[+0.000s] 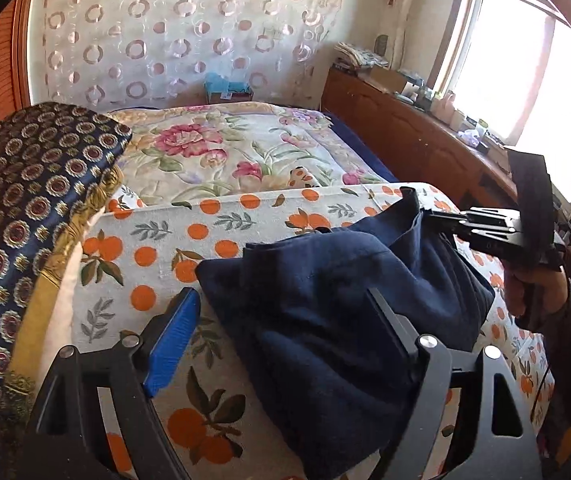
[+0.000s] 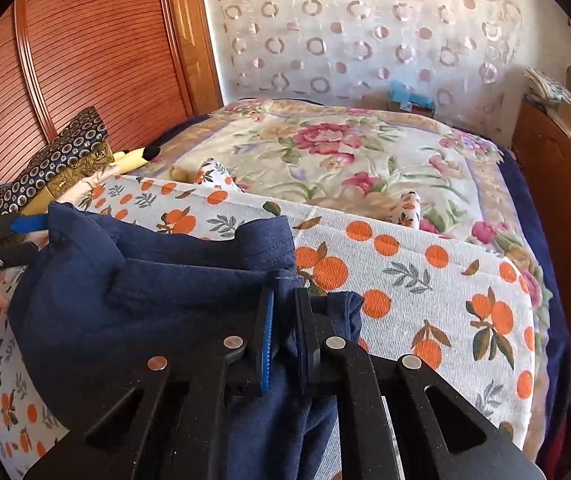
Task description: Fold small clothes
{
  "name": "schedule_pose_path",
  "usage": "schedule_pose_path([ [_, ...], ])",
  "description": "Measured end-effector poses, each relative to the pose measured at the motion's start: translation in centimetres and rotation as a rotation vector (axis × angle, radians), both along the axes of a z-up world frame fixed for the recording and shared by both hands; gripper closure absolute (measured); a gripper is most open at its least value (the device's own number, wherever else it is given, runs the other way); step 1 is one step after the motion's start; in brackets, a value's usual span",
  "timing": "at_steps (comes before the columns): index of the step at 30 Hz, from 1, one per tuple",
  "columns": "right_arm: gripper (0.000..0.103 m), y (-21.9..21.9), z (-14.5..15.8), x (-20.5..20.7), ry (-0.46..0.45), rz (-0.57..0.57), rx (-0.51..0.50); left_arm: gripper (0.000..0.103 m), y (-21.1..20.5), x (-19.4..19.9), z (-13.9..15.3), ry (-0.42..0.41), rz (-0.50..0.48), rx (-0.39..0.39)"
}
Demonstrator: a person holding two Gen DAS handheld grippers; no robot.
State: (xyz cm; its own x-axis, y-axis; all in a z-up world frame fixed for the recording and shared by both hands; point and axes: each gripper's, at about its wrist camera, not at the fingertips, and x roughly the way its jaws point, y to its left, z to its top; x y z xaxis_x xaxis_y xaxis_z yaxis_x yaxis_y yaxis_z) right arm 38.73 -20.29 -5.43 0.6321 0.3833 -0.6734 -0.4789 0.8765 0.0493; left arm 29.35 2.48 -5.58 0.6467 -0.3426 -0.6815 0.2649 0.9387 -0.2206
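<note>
On the orange-print sheet (image 2: 425, 280), the right gripper (image 2: 284, 340) pinches the navy garment (image 1: 325, 300) at its right edge while the left gripper (image 1: 281, 320), jaws spread, straddles its near-left side, floral quilt (image 1: 225, 152) beyond.

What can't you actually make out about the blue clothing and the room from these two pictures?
- What kind of garment the navy garment is: bunched up in both views.
- Its near end: cut off by the lower edge and covered by the right gripper in the right wrist view.
- Small items on the wooden cabinet: too small, washed out by window glare.
</note>
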Motion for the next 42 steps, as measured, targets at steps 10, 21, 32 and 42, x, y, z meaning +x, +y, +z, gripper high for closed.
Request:
schedule_pose_path([
  [10, 0.038, -0.3, 0.7, -1.0, 0.022, -0.031, 0.019, 0.021, -0.2, 2.3, -1.9, 0.069, 0.039, 0.046],
  [21, 0.037, -0.3, -0.2, 0.9, 0.114, -0.04, 0.057, 0.021, 0.6, 4.1, -4.2, 0.13, 0.02, -0.034],
  [32, 0.077, -0.5, -0.5, 0.2, 0.127, 0.043, 0.095, 0.069, -1.1, 3.4, -3.6, 0.091, -0.038, 0.007],
  [42, 0.089, 0.7, 3.0, -3.1, -0.009, 0.102, 0.002, 0.086, -0.8, -0.1, 0.5, -0.015, -0.084, -0.026],
])
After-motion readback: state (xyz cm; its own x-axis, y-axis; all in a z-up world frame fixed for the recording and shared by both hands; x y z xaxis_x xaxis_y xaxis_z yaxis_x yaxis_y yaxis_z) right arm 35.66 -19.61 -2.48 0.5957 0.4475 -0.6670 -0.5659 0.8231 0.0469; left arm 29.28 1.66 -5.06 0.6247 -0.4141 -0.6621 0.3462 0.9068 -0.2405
